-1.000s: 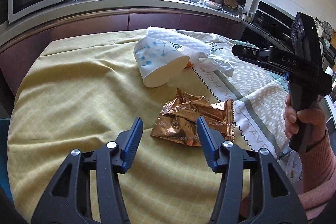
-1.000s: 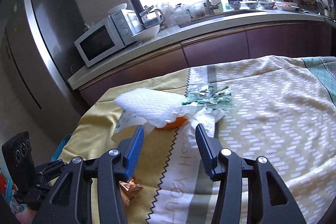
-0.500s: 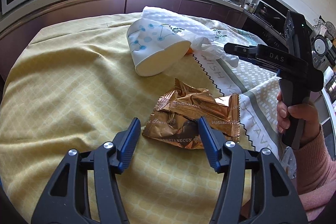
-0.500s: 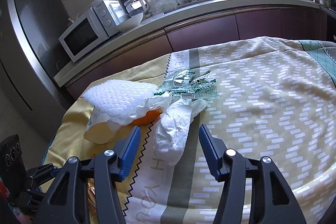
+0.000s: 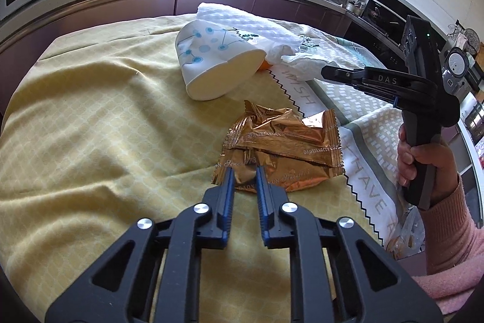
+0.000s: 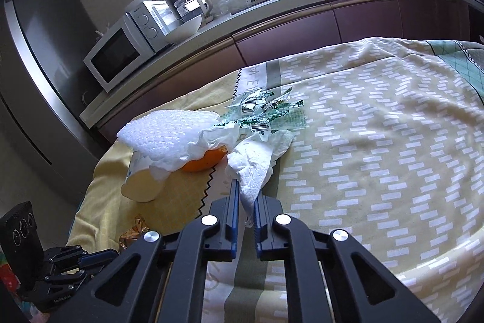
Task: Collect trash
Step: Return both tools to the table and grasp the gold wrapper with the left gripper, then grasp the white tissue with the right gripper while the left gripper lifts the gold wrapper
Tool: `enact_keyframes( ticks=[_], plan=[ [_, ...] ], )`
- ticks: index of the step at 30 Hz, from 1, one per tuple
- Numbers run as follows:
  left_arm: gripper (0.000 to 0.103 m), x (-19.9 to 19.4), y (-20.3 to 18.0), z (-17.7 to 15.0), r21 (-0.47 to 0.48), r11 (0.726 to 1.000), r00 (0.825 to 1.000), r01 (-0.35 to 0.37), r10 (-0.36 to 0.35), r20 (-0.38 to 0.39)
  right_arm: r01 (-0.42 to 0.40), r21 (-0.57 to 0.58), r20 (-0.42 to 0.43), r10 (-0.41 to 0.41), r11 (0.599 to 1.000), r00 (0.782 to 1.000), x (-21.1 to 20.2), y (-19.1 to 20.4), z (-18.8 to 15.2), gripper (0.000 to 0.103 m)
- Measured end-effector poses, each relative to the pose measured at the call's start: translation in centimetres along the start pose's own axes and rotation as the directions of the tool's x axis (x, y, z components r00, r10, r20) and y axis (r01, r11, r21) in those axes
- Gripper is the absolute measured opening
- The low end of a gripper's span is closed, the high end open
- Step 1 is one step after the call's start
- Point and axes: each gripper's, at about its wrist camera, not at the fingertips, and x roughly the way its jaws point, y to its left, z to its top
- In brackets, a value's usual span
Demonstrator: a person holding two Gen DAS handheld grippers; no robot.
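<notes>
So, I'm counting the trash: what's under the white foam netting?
Under the white foam netting an orange fruit shows at its near edge, and the tipped paper cup sticks out beside it. Whatever else lies beneath is covered.

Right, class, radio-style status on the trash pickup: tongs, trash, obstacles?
Left tongs just closed on gold wrapper. Right tongs just closed on tissue. Cup, green wrapper still on cloth. Nothing blocking.

Both grippers are black plastic with blue ribbed pads and round silver screws. The right gripper (image 5: 325, 71) has a thick black handle lettered "DAS"; the hand (image 5: 423, 159) wears a pink knitted sleeve (image 5: 450, 235).
</notes>
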Motion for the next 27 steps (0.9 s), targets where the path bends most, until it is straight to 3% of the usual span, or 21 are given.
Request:
enact_keyframes(
  ticks=[4,9,10,11,13,16,21,27],
  plan=[
    [0.002,-0.2,-0.2,-0.3,0.003,1.0,1.0,-0.007,0.007,0.006,-0.017,-0.012,0.024,0.018,1.0,1.0,-1.3,0.5,-0.5,0.005],
    [0.002,-1.3,-0.1,-0.5,0.005,1.0,1.0,0.002,-0.002,0.03,-0.06,-0.023,0.043,0.061,0.998,0.997,-3.1,1.0,-1.0,0.004],
    [0.006,-1.6,0.0,-0.5,0.005,1.0,0.999,-0.003,0.002,0.04,-0.071,-0.028,0.048,0.072,0.997,0.996,-3.5,1.1,-1.2,0.004],
    [0.02,-1.8,0.1,-0.4,0.004,1.0,0.999,-0.003,0.003,0.044,-0.078,-0.035,0.05,0.08,0.996,0.996,-3.8,1.4,-1.2,0.004],
    [0.032,-1.9,0.2,-0.3,0.003,1.0,0.999,-0.003,0.003,0.05,-0.096,-0.049,0.052,0.098,0.994,0.994,-4.3,1.9,-1.5,0.004],
    [0.043,-1.0,0.3,-0.2,-0.001,1.0,1.0,0.016,-0.016,0.019,-0.111,-0.071,0.035,0.114,0.991,0.993,-4.1,2.6,-2.1,0.004],
    [0.053,0.1,-0.3,0.1,0.003,1.0,1.0,0.028,-0.028,-0.002,-0.134,-0.107,-0.035,0.131,0.985,0.991,-2.3,4.3,-3.7,0.004],
    [0.051,0.7,-0.9,0.5,-0.003,0.999,0.999,0.035,-0.035,-0.005,-0.146,-0.131,-0.102,0.133,0.981,0.986,-0.4,5.4,-5.1,0.004]
  ],
)
